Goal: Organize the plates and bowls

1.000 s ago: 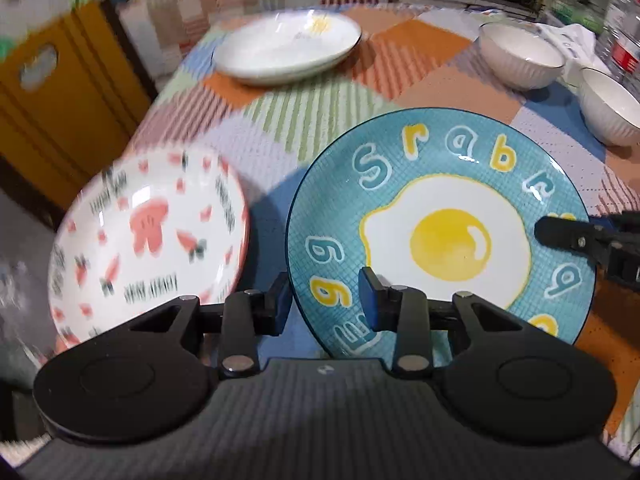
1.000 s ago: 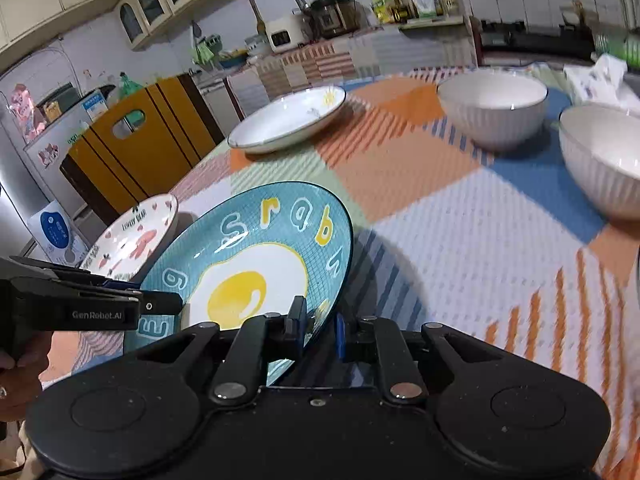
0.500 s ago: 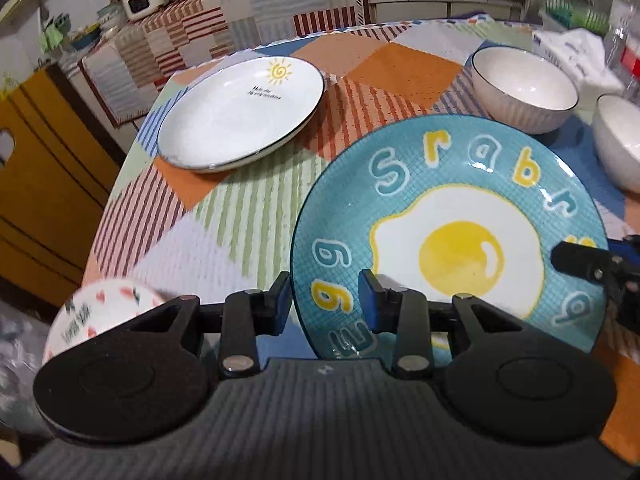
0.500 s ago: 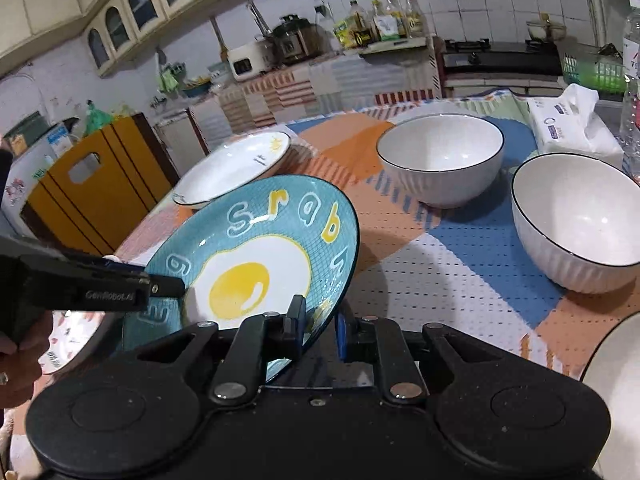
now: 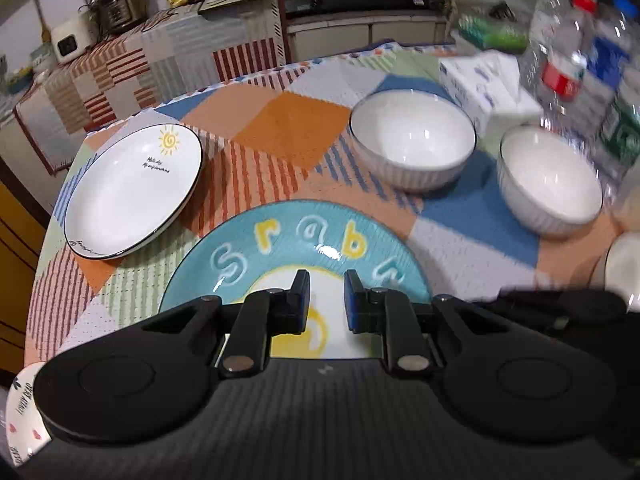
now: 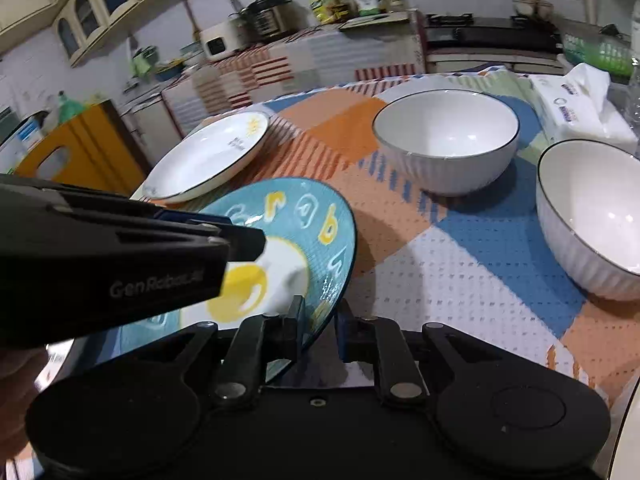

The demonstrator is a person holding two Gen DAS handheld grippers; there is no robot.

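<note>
My right gripper point(image 6: 320, 320) is shut on the rim of the blue fried-egg plate point(image 6: 316, 216) and holds it tilted above the table. My left gripper point(image 5: 326, 300) is open and empty, hovering over the same blue plate point(image 5: 280, 240); it shows as a black arm at the left of the right wrist view point(image 6: 120, 256). A white plate with a sun print point(image 5: 132, 192) lies at the far left. Two white bowls point(image 5: 412, 148) point(image 5: 548, 184) stand at the far right. The pink-patterned plate point(image 5: 24, 412) peeks in at the lower left.
A tissue pack point(image 5: 484, 84) and plastic bottles point(image 5: 580, 60) stand behind the bowls. Another white rim point(image 5: 624, 268) shows at the right edge. A yellow chair point(image 6: 76, 160) stands beyond the table's left edge. A covered counter point(image 5: 160, 60) lies behind the table.
The blue plate has been carried away from the pink plate toward the middle of the table. My left gripper moved forward over it, and the pink plate slid out to the lower left.
</note>
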